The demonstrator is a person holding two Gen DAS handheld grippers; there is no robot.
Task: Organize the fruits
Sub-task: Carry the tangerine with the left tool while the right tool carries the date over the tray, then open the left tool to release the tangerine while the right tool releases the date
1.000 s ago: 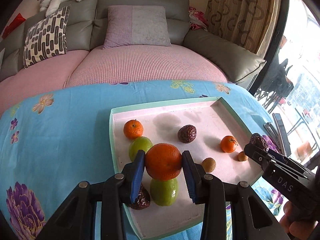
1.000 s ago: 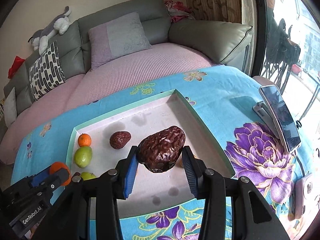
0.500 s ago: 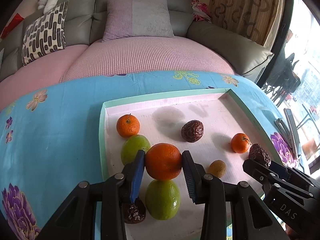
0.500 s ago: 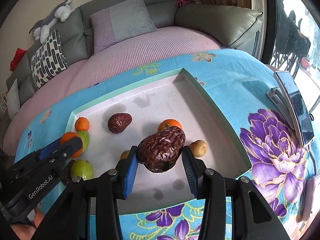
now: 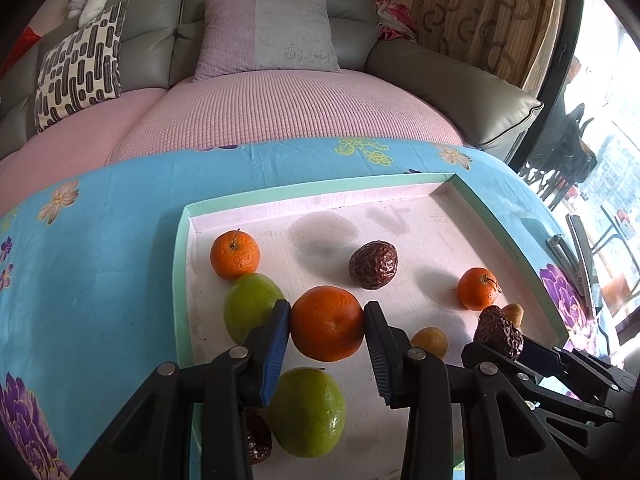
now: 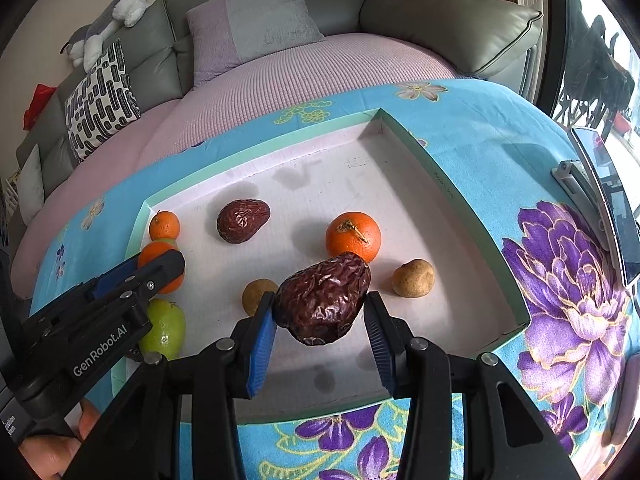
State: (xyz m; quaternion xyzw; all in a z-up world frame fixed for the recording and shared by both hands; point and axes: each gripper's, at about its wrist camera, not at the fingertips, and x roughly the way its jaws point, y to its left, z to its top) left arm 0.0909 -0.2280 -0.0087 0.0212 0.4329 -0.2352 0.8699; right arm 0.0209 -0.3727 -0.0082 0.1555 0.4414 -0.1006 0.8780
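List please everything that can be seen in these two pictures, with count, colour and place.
shallow rectangular tray: one, mint-green rim, white floor, on the tablecloth
flowered blue tablecloth: one, under the tray
round oranges: three; one at the tray's far left, one right of centre, one held
green citrus fruits: two; and, along the tray's left side
wrinkled dark-red dates: three seen; one mid-tray, one at the near left edge, one held
small brown round fruits: two; and, near side
grey sofa: one, behind the table
phone on stand: one, right
left hand-held gripper: black, blue pads, shut on an orange
right hand-held gripper: same, shut on a date
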